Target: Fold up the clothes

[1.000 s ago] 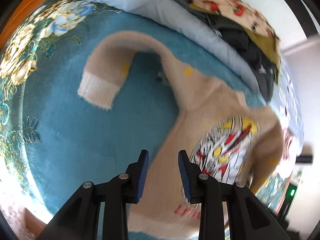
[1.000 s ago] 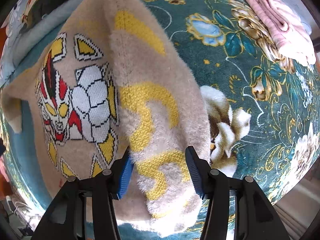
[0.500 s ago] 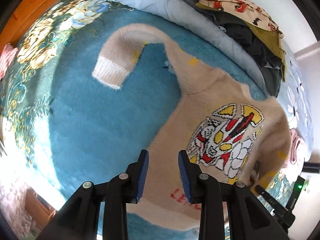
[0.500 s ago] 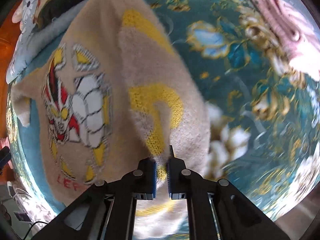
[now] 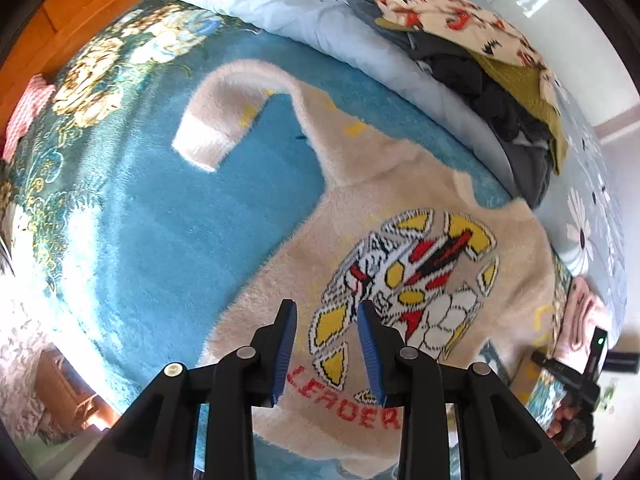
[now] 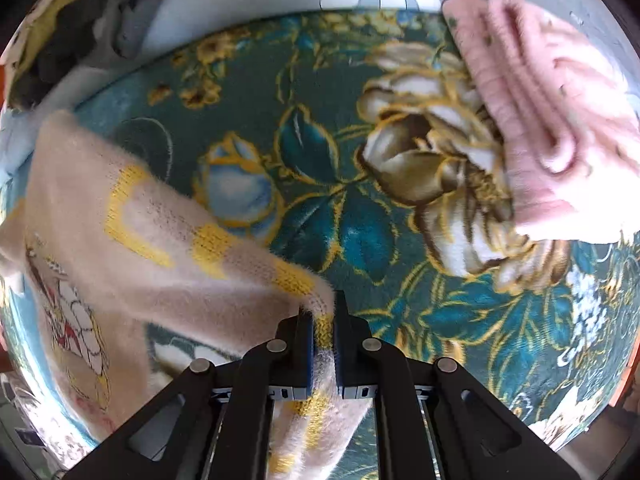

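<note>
A fluffy beige sweater (image 5: 400,200) with a robot picture and red letters on its front lies spread on the blue flowered blanket (image 5: 168,216) that covers the bed. Its one sleeve (image 5: 224,108) curls away at the far left, white cuff lying on the blue. The left gripper (image 5: 327,344) hangs above the sweater's lower front with its jaws partly spread and nothing between them. The right gripper (image 6: 323,332) is pinching the other sleeve (image 6: 192,256), the one with yellow marks, its jaws pressed together on the fuzzy fabric and drawing it out sideways over the blanket's flower pattern. A folded pink garment (image 6: 552,128) lies at the far right. A heap of dark and patterned clothes (image 5: 480,60) sits on the pale blue quilt (image 5: 312,4) beyond the sweater.
</note>
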The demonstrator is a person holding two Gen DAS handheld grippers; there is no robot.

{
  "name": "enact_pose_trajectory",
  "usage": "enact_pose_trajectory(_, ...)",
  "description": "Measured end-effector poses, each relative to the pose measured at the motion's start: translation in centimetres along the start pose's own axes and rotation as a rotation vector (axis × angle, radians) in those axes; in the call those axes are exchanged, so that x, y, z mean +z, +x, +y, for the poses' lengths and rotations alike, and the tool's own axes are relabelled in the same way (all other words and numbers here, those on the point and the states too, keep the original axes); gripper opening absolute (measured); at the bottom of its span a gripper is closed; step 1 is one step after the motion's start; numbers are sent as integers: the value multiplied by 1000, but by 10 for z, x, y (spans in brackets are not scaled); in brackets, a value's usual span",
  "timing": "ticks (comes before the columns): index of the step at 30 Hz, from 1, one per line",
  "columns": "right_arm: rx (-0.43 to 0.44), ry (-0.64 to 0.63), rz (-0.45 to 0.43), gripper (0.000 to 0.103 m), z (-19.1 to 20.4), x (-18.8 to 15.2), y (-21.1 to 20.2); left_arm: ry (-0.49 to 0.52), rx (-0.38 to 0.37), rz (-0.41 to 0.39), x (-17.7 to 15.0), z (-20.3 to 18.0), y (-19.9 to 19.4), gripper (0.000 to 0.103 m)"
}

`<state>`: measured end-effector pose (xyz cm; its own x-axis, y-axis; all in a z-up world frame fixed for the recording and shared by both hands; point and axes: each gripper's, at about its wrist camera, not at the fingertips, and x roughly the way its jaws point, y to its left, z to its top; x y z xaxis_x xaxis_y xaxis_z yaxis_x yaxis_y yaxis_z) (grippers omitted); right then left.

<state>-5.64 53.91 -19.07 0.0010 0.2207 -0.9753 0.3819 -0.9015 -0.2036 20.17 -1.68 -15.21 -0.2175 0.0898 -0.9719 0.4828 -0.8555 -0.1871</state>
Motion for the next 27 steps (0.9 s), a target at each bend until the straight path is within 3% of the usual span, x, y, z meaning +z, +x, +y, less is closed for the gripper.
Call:
enact_pose_trajectory(5,29,-5,-23,10,12,-9,-6,-83,2,-70,37,24,-11,37)
enact_pose_trajectory(6,34,-9,-31,15,14,-13,-10,-110,-3,-83,48,32,-11,41)
enact_pose_trajectory(7,29,-6,-42,29,16,-17,-14,-138,-7,-97,58,40,-12,43)
enact_pose_trajectory(9,15,14,-80,44,18,-29,-29,-210,-27,-112,80,59,-7,47)
enact_pose_trajectory(12,17,58,-110,45,14,-47,-50,-322,-58,-120,114,86,6,49)
enact_pose_trajectory(17,-16,117,-92,45,19,-72,-71,-474,-117,-58,162,119,56,52)
enact_pose_trajectory(22,-5,179,-56,45,49,-101,-75,-651,-219,-14,188,147,97,52)
enact_pose_trajectory(27,-9,170,-19,45,87,-115,-77,-712,-264,-8,206,158,119,55)
